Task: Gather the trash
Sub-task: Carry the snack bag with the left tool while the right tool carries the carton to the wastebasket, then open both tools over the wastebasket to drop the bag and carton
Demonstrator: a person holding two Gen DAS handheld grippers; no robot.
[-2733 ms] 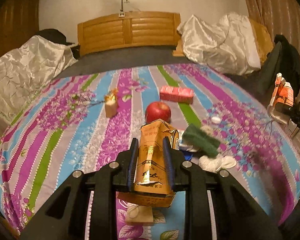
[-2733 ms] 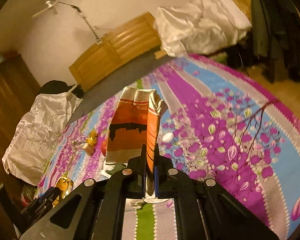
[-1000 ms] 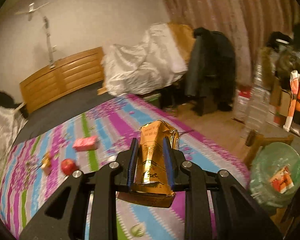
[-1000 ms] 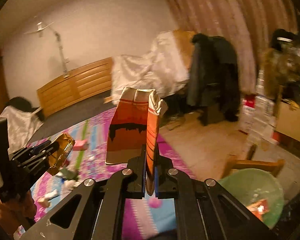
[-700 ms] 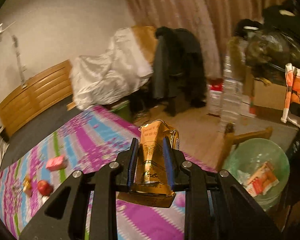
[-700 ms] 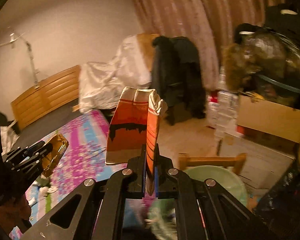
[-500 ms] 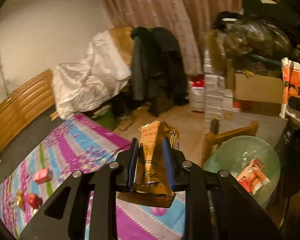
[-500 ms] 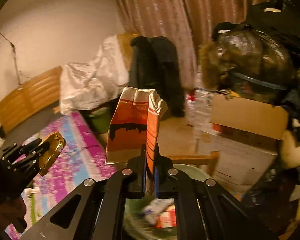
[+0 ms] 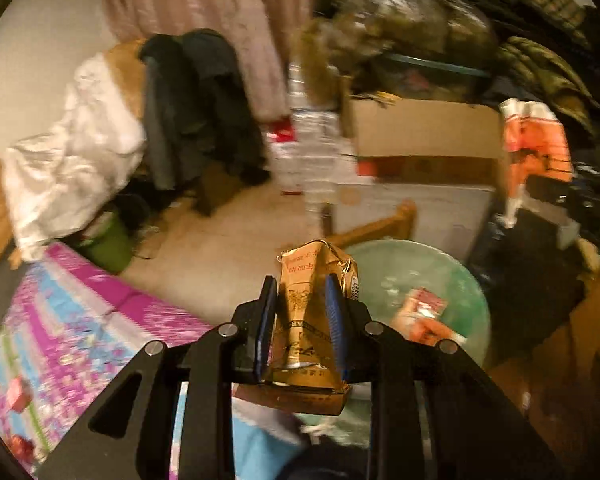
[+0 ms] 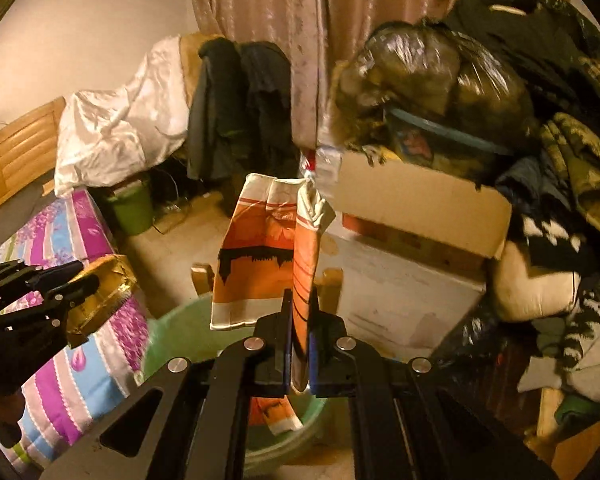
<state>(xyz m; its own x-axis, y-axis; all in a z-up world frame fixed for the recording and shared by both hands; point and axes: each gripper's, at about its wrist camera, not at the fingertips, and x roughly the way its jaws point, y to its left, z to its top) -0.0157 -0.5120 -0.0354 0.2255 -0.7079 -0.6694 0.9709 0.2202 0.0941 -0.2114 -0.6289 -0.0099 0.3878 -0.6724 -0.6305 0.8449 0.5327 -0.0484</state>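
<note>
My left gripper [image 9: 300, 300] is shut on a crumpled gold carton [image 9: 307, 320], held above the bed's corner beside the green trash bin [image 9: 439, 268]. The bin holds an orange wrapper [image 9: 419, 316]. My right gripper [image 10: 299, 320] is shut on a flattened orange and white carton [image 10: 268, 248], held over the green bin [image 10: 180, 336]. The left gripper with its gold carton [image 10: 96, 296] shows at the left of the right wrist view. The right gripper's orange carton [image 9: 535, 144] shows at the right of the left wrist view.
The bed with a purple striped cover [image 9: 80, 320] lies to the left. A cardboard box [image 10: 419, 200] with a full dark bag [image 10: 431, 80] on it stands behind the bin. Dark coats [image 10: 240, 108] hang on a chair. A small green bucket [image 10: 132, 208] stands on the floor. Clothes [image 10: 571, 200] pile up at right.
Both grippers have swung right, away from the bed and over to the green bin. Each still holds its carton. The bin is now closer and lower in both views.
</note>
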